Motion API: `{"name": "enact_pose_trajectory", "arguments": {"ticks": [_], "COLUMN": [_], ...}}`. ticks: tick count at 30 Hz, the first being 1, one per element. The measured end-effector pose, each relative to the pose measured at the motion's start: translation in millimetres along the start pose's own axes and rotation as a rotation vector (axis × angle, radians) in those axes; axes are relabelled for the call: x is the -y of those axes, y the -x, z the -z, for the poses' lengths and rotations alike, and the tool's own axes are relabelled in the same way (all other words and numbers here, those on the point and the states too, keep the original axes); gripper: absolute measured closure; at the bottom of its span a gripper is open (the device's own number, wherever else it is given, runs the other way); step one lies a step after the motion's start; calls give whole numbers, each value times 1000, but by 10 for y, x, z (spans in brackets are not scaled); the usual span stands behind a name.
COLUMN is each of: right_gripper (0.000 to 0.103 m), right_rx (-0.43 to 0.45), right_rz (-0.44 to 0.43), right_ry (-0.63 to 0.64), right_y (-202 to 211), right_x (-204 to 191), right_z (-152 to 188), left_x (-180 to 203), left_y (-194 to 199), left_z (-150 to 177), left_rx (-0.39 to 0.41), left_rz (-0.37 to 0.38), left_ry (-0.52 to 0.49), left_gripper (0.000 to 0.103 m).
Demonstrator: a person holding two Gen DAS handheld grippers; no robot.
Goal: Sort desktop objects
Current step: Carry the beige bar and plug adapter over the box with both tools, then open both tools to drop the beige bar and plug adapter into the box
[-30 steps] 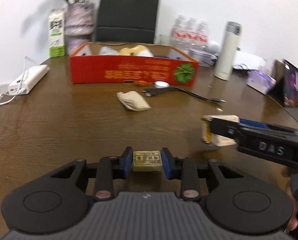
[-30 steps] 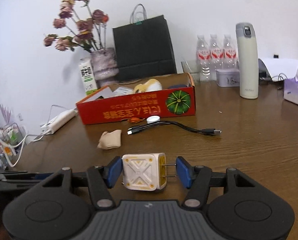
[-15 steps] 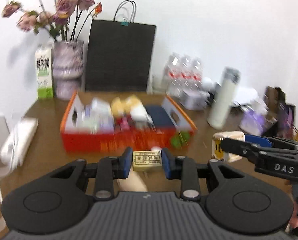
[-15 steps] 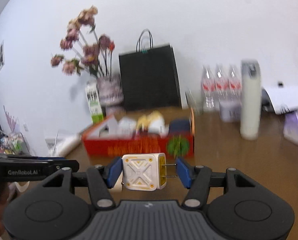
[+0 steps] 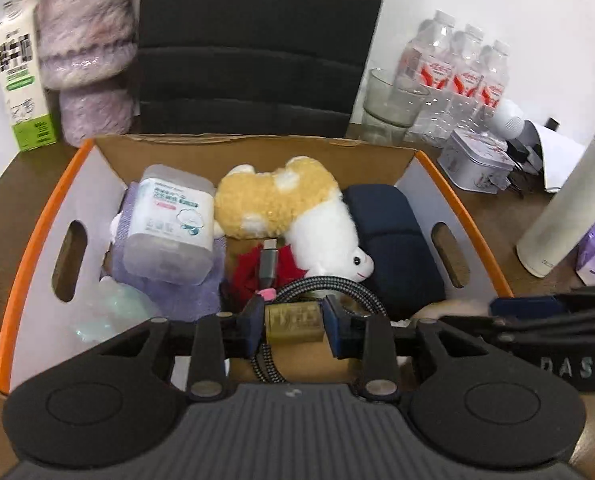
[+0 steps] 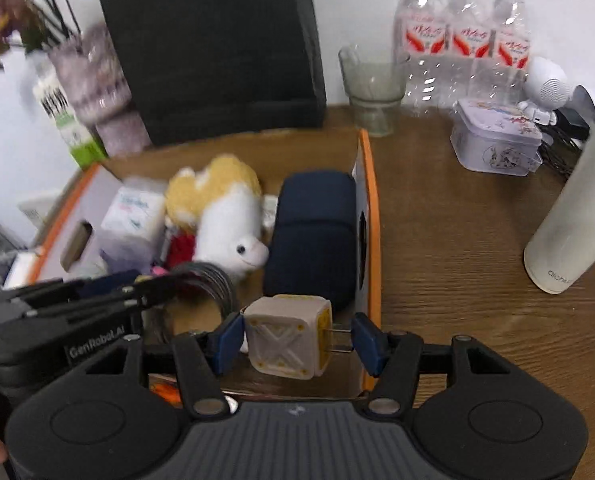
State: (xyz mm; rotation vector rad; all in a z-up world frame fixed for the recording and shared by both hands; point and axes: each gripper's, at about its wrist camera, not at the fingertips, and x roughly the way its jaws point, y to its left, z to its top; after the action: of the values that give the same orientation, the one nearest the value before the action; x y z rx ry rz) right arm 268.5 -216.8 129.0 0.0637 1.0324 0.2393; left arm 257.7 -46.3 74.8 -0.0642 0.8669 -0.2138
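Left tongs [image 5: 293, 320], jaws just widening around an olive packet [image 5: 294, 319], and right tongs [image 6: 293, 342] gripping a charger cube [image 6: 287, 336] now hang over the cardboard box [image 5: 29, 248] on the brown desk [image 6: 457, 240], having earlier been low above bare wood.

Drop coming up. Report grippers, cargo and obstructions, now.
Left gripper: jaws just opening, tan block between them. Right gripper clamped on charger cube. Both over box; braided cable beneath.
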Motion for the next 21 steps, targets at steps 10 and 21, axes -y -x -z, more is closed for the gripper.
{"name": "enact_pose_trajectory", "arguments": {"ticks": [10, 21], "right_gripper": [21, 6], "right_rx": [221, 409], "right_rz": [-63, -48], "right_ry": [-31, -16], "right_y": [501, 950], "right_x": [-60, 2], "right_z": [-222, 2059], "left_x": [-41, -80], "left_y": [596, 1526], "left_z": [-250, 1800], "left_rx": [117, 236], "left_rz": [-137, -85], "left_ry": [-29, 52], "left_gripper": [24, 4]}}
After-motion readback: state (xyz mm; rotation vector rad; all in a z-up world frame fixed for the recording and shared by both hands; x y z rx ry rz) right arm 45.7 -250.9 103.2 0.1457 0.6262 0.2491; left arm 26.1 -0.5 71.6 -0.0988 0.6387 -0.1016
